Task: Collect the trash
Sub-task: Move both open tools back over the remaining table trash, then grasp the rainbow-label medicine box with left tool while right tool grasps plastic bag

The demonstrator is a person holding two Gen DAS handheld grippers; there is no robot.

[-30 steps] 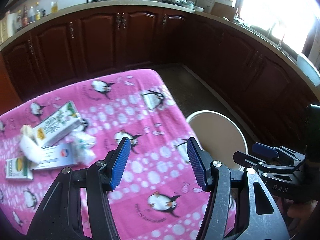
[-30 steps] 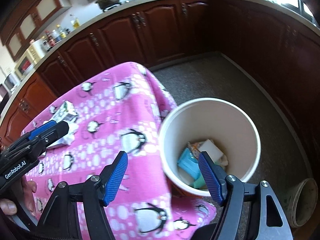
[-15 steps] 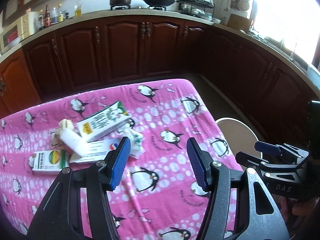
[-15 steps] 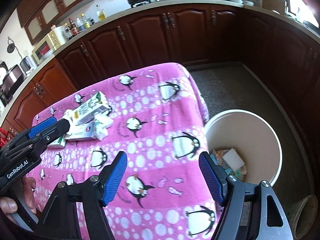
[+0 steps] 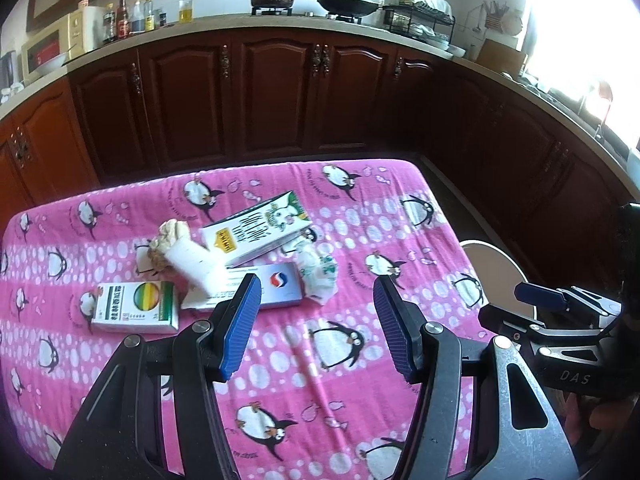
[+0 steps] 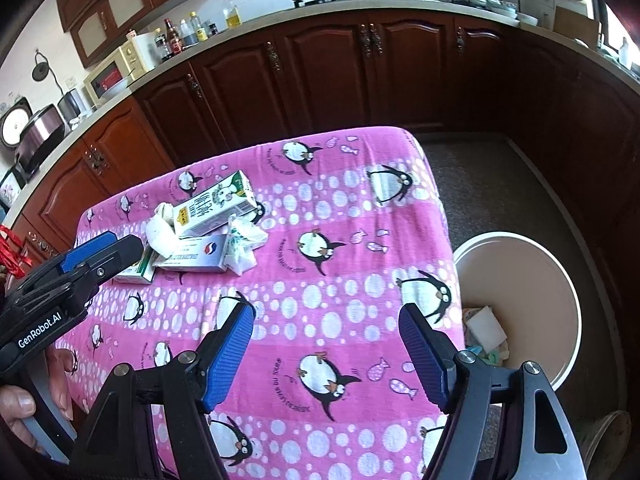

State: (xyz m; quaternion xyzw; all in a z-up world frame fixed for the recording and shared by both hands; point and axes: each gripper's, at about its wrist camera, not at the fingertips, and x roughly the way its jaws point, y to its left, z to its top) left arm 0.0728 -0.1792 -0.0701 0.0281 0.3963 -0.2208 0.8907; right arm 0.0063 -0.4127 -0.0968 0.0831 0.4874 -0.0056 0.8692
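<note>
**Bin partly filled, trash pile still on the table**

The cream bin (image 6: pixel 520 304), at four o'clock off the pink table (image 6: pixel 340 280), holds a white sponge (image 6: pixel 486 326) and crumpled wrappers. The trash pile (image 5: pixel 240 264) lies at ten o'clock. Left gripper (image 5: pixel 316 320) and right gripper (image 6: pixel 326 344) both gape wide, empty.

Daylight blows out the bright window (image 5: pixel 580 20) at the left view's upper right; dark wooden cabinets (image 6: pixel 400 76) stay dim; fisheye bends edges, corners vignette black.

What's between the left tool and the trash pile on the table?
Nothing visible. The left tool is open and empty; only bare pink cloth lies between it and the trash pile.
</note>
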